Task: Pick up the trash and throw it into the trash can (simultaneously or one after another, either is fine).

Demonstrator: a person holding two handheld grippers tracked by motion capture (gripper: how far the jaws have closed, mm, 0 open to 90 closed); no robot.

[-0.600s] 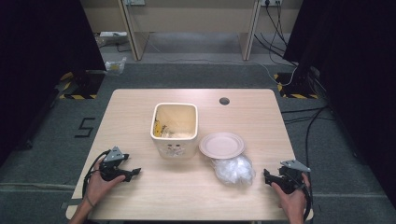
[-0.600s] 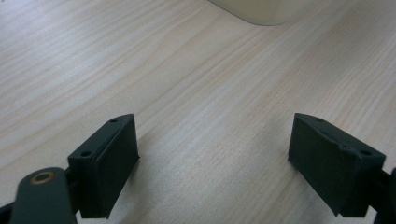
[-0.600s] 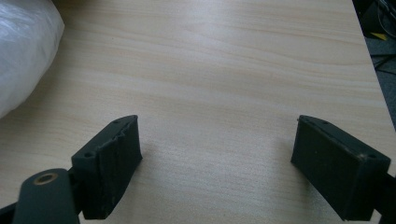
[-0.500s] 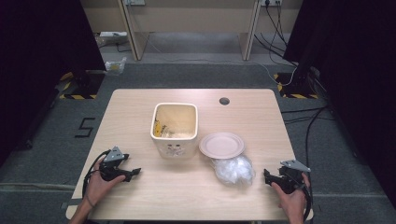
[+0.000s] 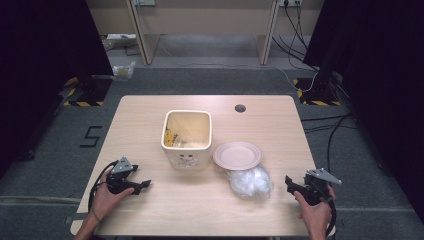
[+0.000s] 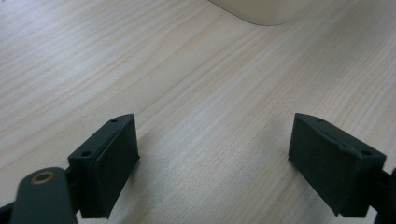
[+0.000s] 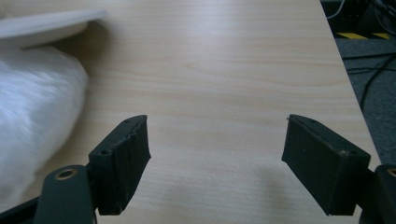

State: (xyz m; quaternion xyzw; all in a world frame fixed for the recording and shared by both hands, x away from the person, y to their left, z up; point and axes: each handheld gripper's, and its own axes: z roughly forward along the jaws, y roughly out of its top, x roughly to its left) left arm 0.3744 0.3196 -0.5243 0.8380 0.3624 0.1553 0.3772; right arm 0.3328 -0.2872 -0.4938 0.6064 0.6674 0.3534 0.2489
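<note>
The left gripper (image 5: pixel 145 184) sits low at the near left in the person's left hand (image 5: pixel 106 196), jaws wide apart. The right gripper (image 5: pixel 289 182), in the right hand (image 5: pixel 314 212), is spread wide too, and both point inward.

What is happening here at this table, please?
A person sits at a wooden table with one pair of tongs in each hand. The left tongs and the right tongs both rest low near the front edge, open and holding nothing. In the middle stand a cream bin with some scraps inside, a paper plate beside it, and a crumpled clear plastic bag, which lies nearest to the right tongs. Nothing is gripped yet.
</note>
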